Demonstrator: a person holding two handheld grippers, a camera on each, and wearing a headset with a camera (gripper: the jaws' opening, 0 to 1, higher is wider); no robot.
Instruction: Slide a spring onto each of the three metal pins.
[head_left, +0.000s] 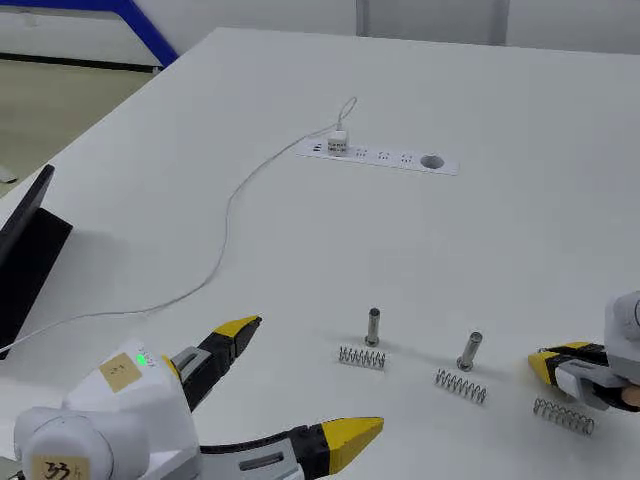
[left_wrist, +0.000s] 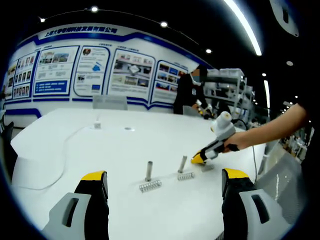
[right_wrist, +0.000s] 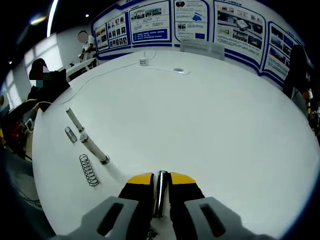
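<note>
Big white table, mostly bare. Upper middle: a power strip set flush into the top, with a white plug in it and its cable snaking down to the left edge. Lower right: the left pin and the right pin stand on end. The first spring, second spring and third spring lie flat in a row just below. A dark screen sits at far left.

This looks like a company lab or demonstration hall. Across the upper left of the left gripper view, a curved wall carries blue-headed display boards under ceiling spotlights. Shelving racks stand at the right. The broad white worktop has a socket strip near the top centre of the head view.
</note>
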